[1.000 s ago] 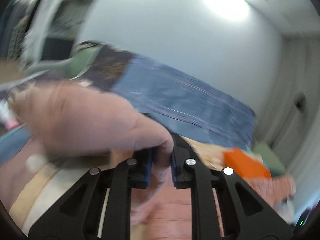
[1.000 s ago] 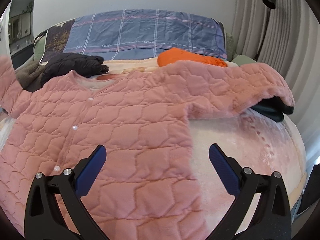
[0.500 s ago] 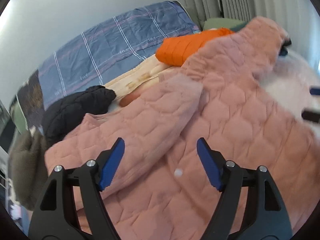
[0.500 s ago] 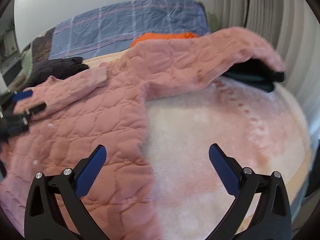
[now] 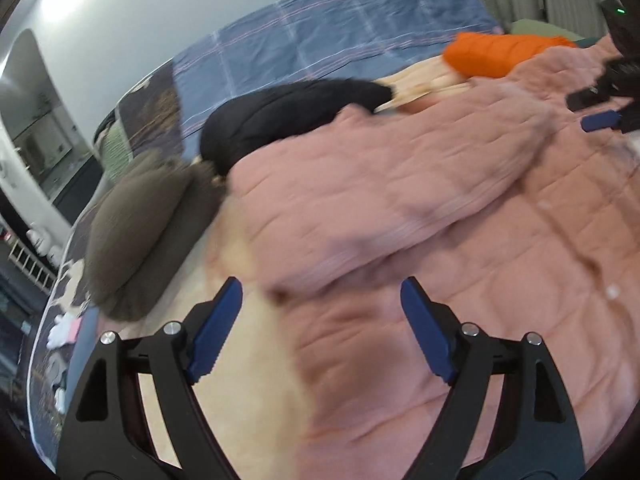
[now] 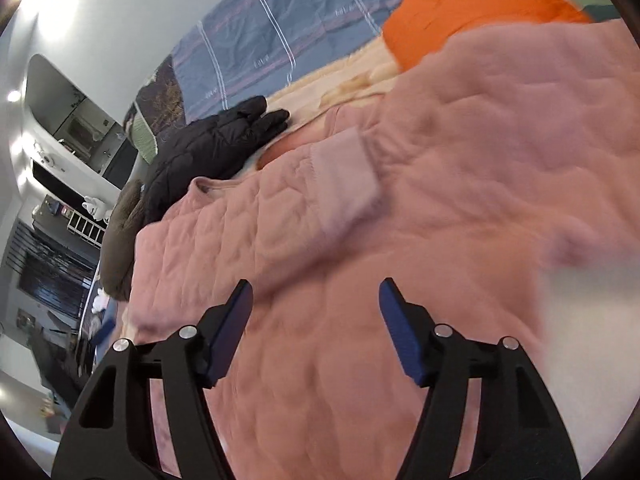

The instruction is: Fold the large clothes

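A large pink quilted jacket [image 5: 460, 208] lies spread on the bed, its left sleeve [image 6: 280, 224] folded in across the chest with the plain cuff [image 6: 344, 176] on top. My left gripper [image 5: 322, 320] hangs over the jacket's left edge, jaws wide and still opening, nothing between them. My right gripper [image 6: 316, 312] hovers low over the jacket's body [image 6: 460, 200] below the folded sleeve; its jaws are closing, and the pads do not press on any cloth. The right gripper [image 5: 604, 116] also shows at the far right of the left wrist view.
A black puffer garment [image 5: 288, 116], a brown furry garment [image 5: 140, 220] and an orange garment [image 5: 496, 52] lie around the jacket. A blue plaid quilt [image 5: 340, 32] covers the head of the bed. The cream blanket [image 5: 248, 408] is bare at the near left. Shelves and furniture [image 6: 60, 200] stand left.
The left gripper let go of the sleeve, opened wide and sank toward the jacket's left edge. The right gripper swung left from the bare blanket to above the jacket, its jaws narrowing.
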`<state>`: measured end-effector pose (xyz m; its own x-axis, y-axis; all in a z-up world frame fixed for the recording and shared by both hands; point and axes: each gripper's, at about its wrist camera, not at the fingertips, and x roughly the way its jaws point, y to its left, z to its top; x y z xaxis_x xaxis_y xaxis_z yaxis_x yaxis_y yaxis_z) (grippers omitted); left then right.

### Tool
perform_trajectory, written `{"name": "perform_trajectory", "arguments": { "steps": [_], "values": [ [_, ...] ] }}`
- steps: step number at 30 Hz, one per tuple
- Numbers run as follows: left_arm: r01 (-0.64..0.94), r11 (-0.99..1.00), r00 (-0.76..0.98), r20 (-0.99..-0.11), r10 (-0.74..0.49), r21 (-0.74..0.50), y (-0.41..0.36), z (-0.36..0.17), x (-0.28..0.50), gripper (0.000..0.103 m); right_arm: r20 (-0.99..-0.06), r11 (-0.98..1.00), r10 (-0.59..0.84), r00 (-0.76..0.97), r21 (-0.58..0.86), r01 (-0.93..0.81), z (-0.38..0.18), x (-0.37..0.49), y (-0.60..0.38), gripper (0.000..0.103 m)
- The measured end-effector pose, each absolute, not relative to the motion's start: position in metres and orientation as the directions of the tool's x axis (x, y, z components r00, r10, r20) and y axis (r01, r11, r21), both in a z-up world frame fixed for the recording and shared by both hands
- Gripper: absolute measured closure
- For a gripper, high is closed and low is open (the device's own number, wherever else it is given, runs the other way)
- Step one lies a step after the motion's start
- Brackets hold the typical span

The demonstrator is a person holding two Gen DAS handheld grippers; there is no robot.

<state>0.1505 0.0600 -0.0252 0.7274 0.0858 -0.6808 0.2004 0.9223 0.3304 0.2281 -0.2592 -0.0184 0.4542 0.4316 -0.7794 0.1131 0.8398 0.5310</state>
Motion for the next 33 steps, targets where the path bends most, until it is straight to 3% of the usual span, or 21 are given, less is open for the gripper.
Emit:
{"name": "perform_trajectory", "arguments": {
  "steps": [4, 5, 6, 7, 12, 16, 18, 21, 24, 26, 29, 33],
  "values": [
    [0.183, 0.933, 0.699, -0.709, 0.097, 0.309, 0.081, -0.029, 0.154, 0.016, -0.780, 0.802, 0.453, 0.432, 0.568, 0.185, -0.041, 0.264, -0.245, 0.037],
    [0.179, 0.935, 0.696, -0.711, 0.098, 0.305, 0.084, -0.031, 0.156, 0.014, -0.797, 0.838, 0.400, 0.452, 0.518, 0.170, -0.037, 0.270, -0.237, 0.058],
    [0.175, 0.937, 0.696, -0.712, 0.099, 0.302, 0.086, -0.031, 0.157, 0.014, -0.809, 0.878, 0.341, 0.478, 0.456, 0.146, -0.030, 0.270, -0.230, 0.090],
    [0.165, 0.940, 0.699, -0.708, 0.102, 0.299, 0.088, -0.033, 0.160, 0.014, -0.804, 0.900, 0.308, 0.509, 0.420, 0.119, -0.020, 0.268, -0.224, 0.092],
    [0.144, 0.952, 0.714, -0.695, 0.089, 0.270, 0.096, -0.033, 0.156, 0.014, -0.680, 0.925, 0.258, 0.686, 0.378, 0.027, 0.055, 0.223, -0.229, 0.092],
    [0.134, 0.959, 0.714, -0.696, 0.083, 0.252, 0.099, -0.035, 0.155, 0.014, -0.746, 0.951, 0.183, 0.640, 0.299, 0.076, 0.049, 0.202, -0.251, 0.086],
    [0.124, 0.960, 0.714, -0.695, 0.089, 0.250, 0.100, -0.035, 0.155, 0.014, -0.833, 0.959, 0.171, 0.526, 0.264, 0.106, 0.016, 0.201, -0.264, 0.062],
    [0.109, 0.959, 0.726, -0.680, 0.104, 0.262, 0.098, -0.028, 0.148, 0.014, -0.842, 0.938, 0.187, 0.505, 0.307, 0.164, -0.004, 0.187, -0.288, 0.057],
    [0.113, 0.961, 0.742, -0.665, 0.086, 0.251, 0.094, -0.014, 0.139, 0.017, -0.791, 0.947, 0.123, 0.600, 0.274, 0.167, 0.020, 0.170, -0.300, 0.056],
    [0.132, 0.970, 0.761, -0.648, 0.032, 0.204, 0.087, 0.004, 0.137, 0.028, -0.748, 0.960, 0.119, 0.653, 0.255, 0.116, 0.038, 0.165, -0.295, 0.056],
    [0.184, 0.975, 0.778, -0.625, -0.069, 0.122, 0.064, 0.026, 0.145, 0.040, -0.716, 0.953, 0.213, 0.665, 0.301, 0.018, 0.046, 0.166, -0.279, 0.057],
    [0.275, 0.961, 0.746, -0.638, -0.193, 0.032, 0.020, 0.027, 0.173, 0.042, -0.742, 0.931, 0.291, 0.605, 0.365, 0.000, 0.020, 0.181, -0.259, 0.057]
  ]
}}
